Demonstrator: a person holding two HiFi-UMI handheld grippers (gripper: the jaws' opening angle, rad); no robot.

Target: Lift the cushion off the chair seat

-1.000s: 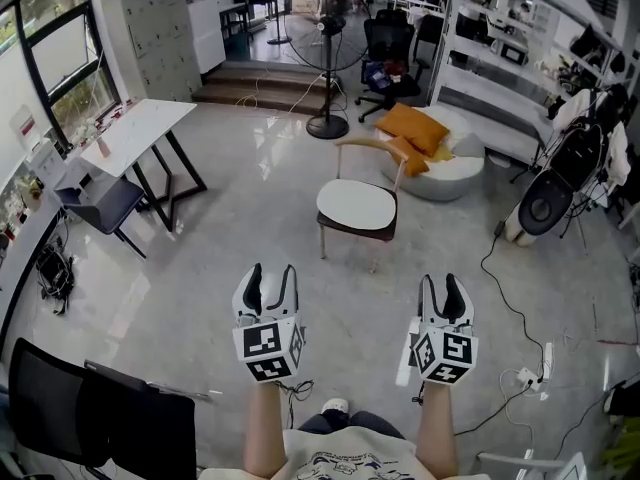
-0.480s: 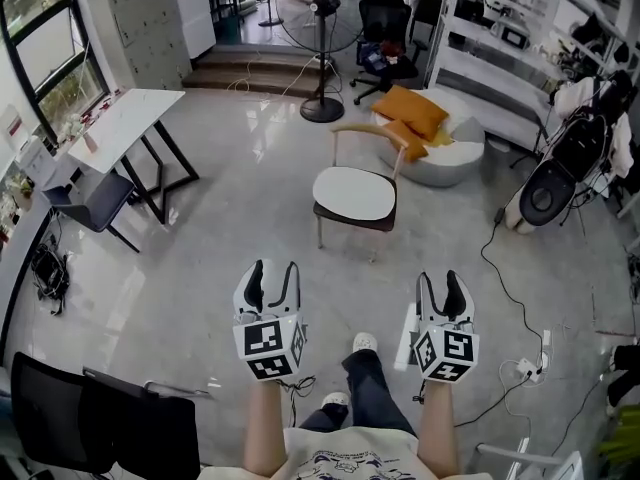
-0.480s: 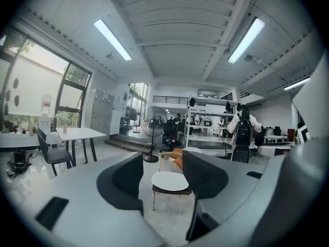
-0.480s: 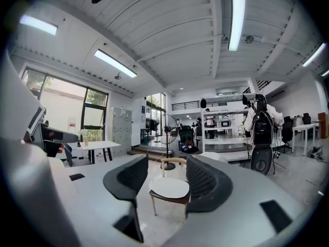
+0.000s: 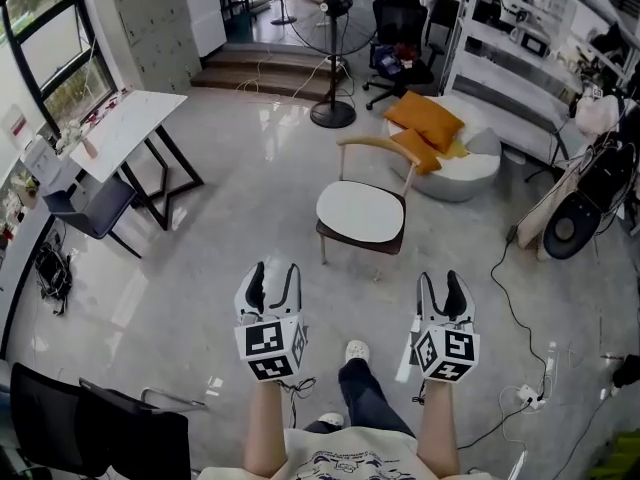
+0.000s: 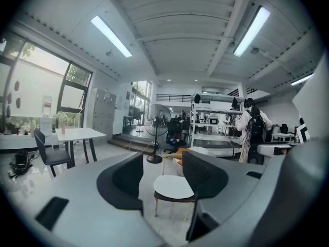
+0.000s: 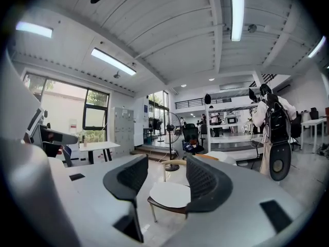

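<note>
The pale polished floor (image 5: 230, 238) spreads all round you, and both tongs hang over it in front of your body. Ahead and out beyond your left tongs (image 5: 272, 273) stands the white table (image 5: 125, 133) on black legs, with a grey chair (image 5: 95, 206) pulled up beside it. Ahead and out past your right tongs (image 5: 442, 283) sits a round white pouf (image 5: 470, 173) with orange pillows (image 5: 425, 120) on it. A pedestal fan (image 5: 333, 114) stands further off, behind the chair.

The wooden-backed chair (image 5: 375, 146) stands straight ahead, on a line between your two tongs and well apart from both. The white cushion (image 5: 360, 213) lies flat on its seat, untouched. Each gripper view frames that cushion in the gap between the jaws, far beyond the tips: see it at (image 6: 174, 187) from the left and at (image 7: 169, 193) from the right.

A black cable (image 5: 515, 308) trails over the floor out to the side of your right tongs. Your shoe (image 5: 356, 351) shows low down, between the two tongs.

Both tongs are released: the left jaws stand apart with nothing in them, and the right jaws stand apart and empty as well.
</note>
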